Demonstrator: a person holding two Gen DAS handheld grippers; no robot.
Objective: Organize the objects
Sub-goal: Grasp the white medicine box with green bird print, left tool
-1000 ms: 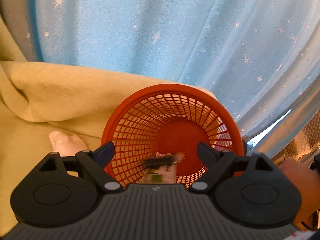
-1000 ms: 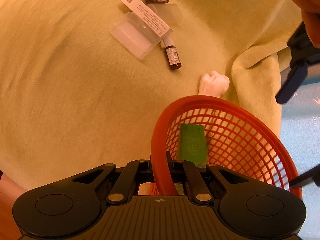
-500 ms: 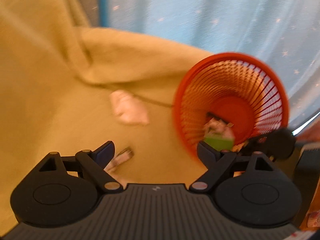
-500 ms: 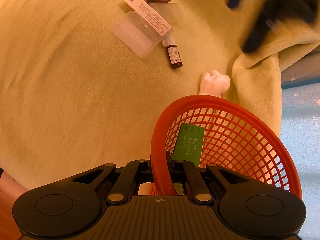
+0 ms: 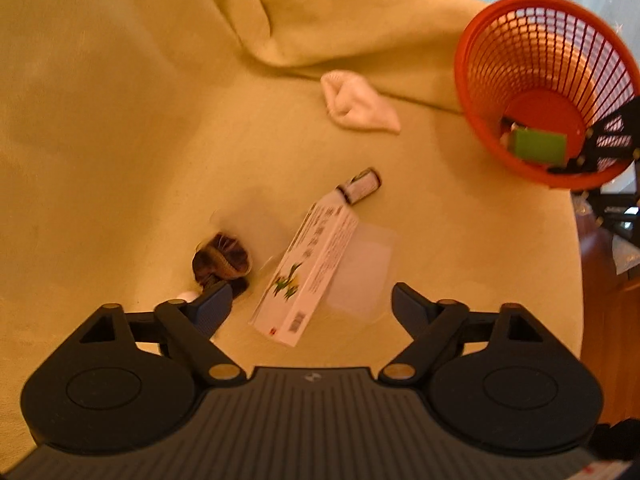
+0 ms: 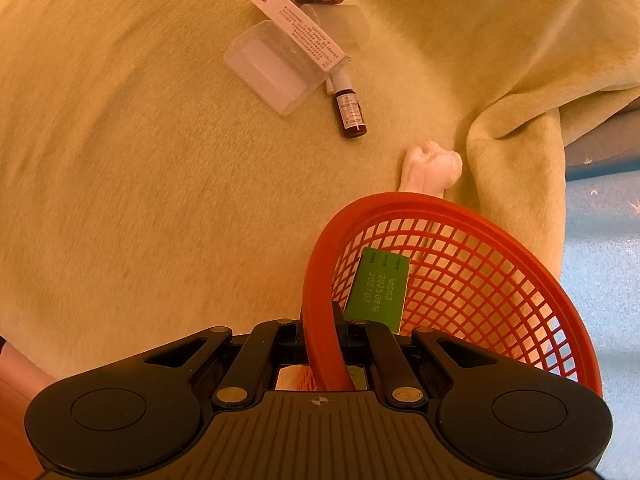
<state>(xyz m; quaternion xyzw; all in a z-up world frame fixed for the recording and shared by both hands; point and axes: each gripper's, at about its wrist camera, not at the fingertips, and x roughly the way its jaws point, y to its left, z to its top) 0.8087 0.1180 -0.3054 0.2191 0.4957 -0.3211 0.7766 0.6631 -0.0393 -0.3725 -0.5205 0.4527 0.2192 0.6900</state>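
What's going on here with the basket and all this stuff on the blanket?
A person is tidying small items into a red basket. The right gripper is clamped on the basket's rim, with a green box already inside. The left gripper hangs open above the yellow blanket, over a white carton, a small brown bottle, a clear plastic case, a dark hair tie and a white sock, all still outside the basket.

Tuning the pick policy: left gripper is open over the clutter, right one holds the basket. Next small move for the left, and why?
Probably lower the open left gripper onto the white box and close. The box lies on the blanket right between its fingers, nearest of the loose items. The right gripper is clamped on the red basket rim, and the green card is already inside.
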